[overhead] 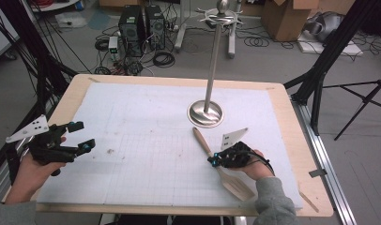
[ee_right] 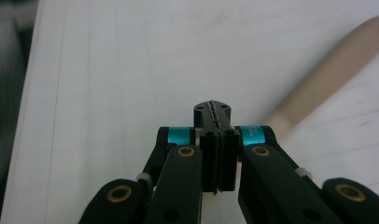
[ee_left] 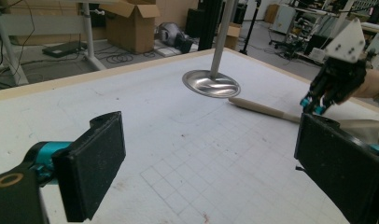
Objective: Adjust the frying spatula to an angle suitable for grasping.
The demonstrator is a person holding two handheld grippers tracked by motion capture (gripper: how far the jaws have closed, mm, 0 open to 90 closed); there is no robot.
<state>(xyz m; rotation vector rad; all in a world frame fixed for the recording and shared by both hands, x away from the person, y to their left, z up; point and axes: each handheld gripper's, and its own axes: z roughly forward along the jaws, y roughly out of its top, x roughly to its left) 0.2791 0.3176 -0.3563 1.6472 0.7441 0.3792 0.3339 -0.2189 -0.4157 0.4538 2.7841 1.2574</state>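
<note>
At the near edge of the counter [overhead: 292,140], a pale wooden top under a white gridded mat, a person's two hands each work a black two-jaw gripper. The right gripper [overhead: 212,161] hovers just over the long-handled light wooden spatula [overhead: 205,143], its fingers [ee_right: 215,135] pressed flat together with nothing between them. The spatula lies free on the mat, blade [overhead: 235,185] toward the person and near the front edge, rounded handle end pointing away toward the stand. The left gripper [overhead: 80,136] waits well apart at the mat's left side, fingers [ee_left: 92,168] spread wide and empty, aimed across the open grid toward the spatula.

The step in hand looks like an approach to the spatula's handle: the right gripper is over it but has no hold. A pickup would call for the fingers to part first, straddle the handle across its width, then close. The handle is slim and lies flat, so the tips would need to reach right down to the mat.

Farther back stands the polished metal stand [overhead: 206,114], a round base and tall thin pole topped by a small rack [overhead: 220,16]; the handle end stops just short of its base. Open mat stretches left and centre, giving free room to swing; the blade's closeness to the front edge and the pole behind are the tight spots.
</note>
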